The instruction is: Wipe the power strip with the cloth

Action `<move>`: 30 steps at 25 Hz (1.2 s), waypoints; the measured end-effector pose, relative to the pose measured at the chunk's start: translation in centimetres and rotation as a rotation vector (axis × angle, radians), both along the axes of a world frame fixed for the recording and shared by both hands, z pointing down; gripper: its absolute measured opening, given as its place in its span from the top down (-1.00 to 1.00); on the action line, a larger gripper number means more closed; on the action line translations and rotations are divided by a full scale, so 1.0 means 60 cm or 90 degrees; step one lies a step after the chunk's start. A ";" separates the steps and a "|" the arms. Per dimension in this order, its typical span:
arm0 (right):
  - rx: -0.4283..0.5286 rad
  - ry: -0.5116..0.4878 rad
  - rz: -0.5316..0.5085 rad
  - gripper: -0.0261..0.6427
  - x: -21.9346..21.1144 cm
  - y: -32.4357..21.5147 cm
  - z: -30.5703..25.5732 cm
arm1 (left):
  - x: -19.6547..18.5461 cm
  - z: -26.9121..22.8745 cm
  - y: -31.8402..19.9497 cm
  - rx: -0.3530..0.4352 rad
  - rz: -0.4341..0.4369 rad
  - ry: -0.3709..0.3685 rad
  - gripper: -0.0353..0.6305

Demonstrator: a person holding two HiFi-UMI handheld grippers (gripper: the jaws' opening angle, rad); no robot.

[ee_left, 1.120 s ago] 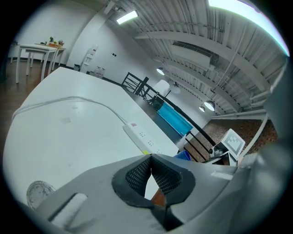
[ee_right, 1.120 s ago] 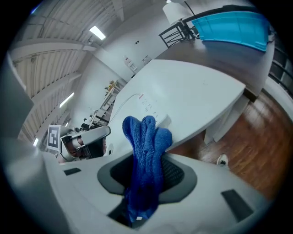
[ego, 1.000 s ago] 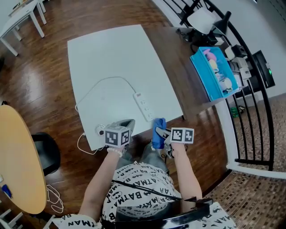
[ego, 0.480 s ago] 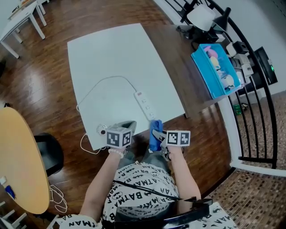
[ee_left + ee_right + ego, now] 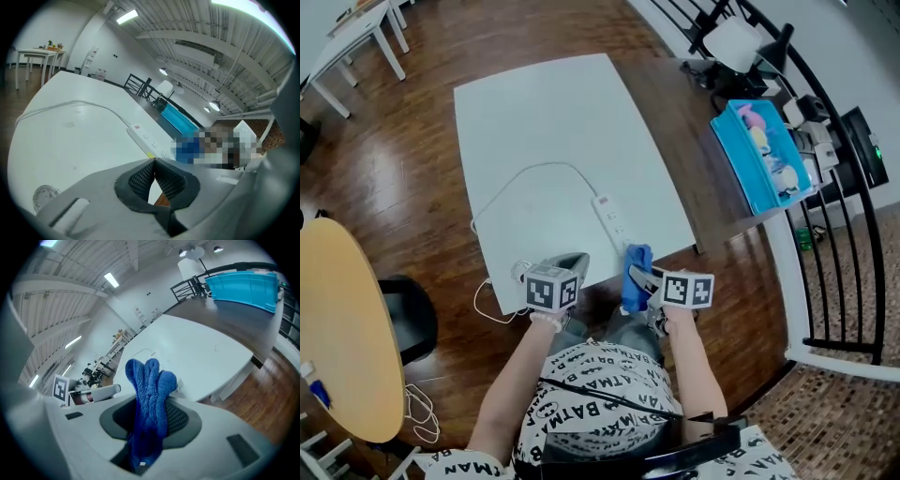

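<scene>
The white power strip (image 5: 612,222) lies near the front edge of the white table (image 5: 553,122), and its cable loops back to the left. It also shows in the left gripper view as a power strip (image 5: 146,139) ahead of the jaws. My right gripper (image 5: 636,274) hovers at the table's front edge just right of the strip's near end, shut on a folded blue cloth (image 5: 635,272). In the right gripper view the blue cloth (image 5: 149,390) stands up out of the right gripper (image 5: 151,414). My left gripper (image 5: 571,262) is beside it at the edge, shut with nothing in it, as the left gripper (image 5: 153,164) shows.
A white round plug (image 5: 522,272) lies by the table's front left corner. A blue bin (image 5: 764,155) sits on a brown table (image 5: 694,122) to the right, with a black railing (image 5: 825,234) beyond. A round wooden table (image 5: 337,337) and a black stool (image 5: 412,319) stand at left.
The head view has shifted slightly. Both grippers stay at the table's front edge much as before, the right one still shut on the blue cloth.
</scene>
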State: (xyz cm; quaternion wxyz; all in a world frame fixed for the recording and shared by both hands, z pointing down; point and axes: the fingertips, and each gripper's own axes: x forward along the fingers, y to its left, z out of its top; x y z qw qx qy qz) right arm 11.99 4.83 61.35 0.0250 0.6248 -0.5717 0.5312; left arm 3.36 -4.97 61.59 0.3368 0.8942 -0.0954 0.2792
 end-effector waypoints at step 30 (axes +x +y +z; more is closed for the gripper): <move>0.110 0.272 -0.270 0.52 0.096 -0.128 -0.070 | 0.017 -0.089 -0.056 0.113 -0.297 0.034 0.88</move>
